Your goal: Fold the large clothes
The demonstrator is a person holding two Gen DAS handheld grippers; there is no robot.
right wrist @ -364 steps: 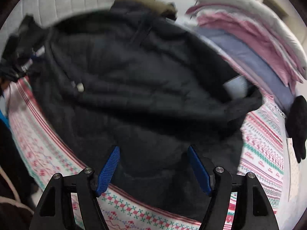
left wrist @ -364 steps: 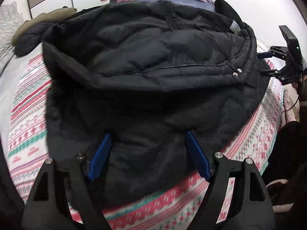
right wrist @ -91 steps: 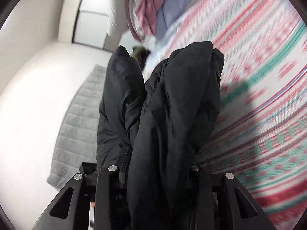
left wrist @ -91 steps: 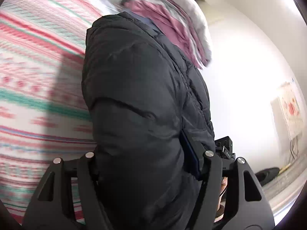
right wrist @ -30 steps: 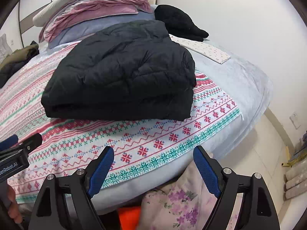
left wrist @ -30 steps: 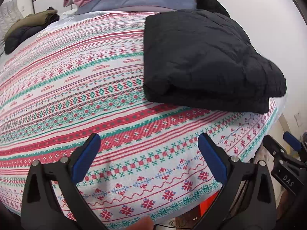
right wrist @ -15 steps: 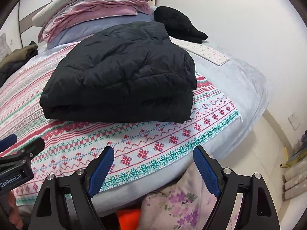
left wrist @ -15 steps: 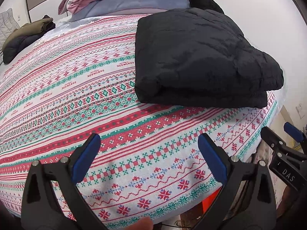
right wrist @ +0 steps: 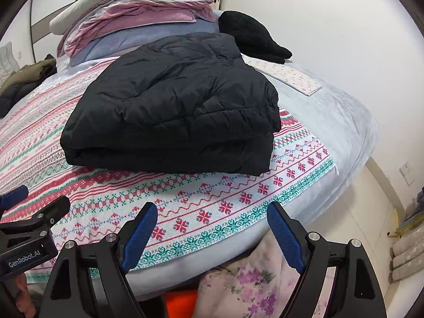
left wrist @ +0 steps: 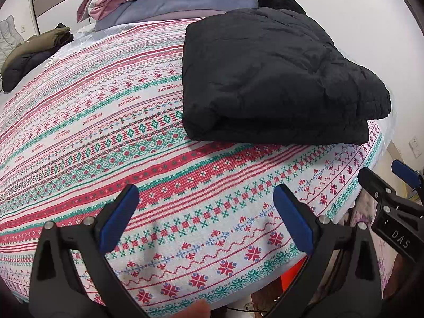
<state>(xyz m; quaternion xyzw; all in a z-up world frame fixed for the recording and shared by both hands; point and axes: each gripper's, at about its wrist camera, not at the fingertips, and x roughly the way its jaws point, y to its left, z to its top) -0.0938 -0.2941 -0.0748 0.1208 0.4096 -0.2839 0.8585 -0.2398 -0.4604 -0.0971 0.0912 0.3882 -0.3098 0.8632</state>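
A black puffer jacket point(left wrist: 275, 79) lies folded into a thick rectangle on the patterned red, green and white bedspread point(left wrist: 111, 137), near the bed's right front corner; it also shows in the right wrist view point(right wrist: 175, 106). My left gripper point(left wrist: 206, 220) is open and empty, held over the bed's front edge, short of the jacket. My right gripper point(right wrist: 212, 235) is open and empty, held off the front edge of the bed. Each gripper shows at the side of the other's view.
Folded pink, grey and blue bedding point(right wrist: 137, 13) is stacked at the head of the bed. A black garment point(right wrist: 249, 34) lies beside it. An olive and dark coat point(left wrist: 31, 53) lies at the far left. A white dotted cloth point(right wrist: 288, 76) lies near the wall.
Earlier the jacket lay spread out, then both grippers held it folded in the air. It now rests folded on the bed, both grippers open. In the last second both grippers drew back slightly.
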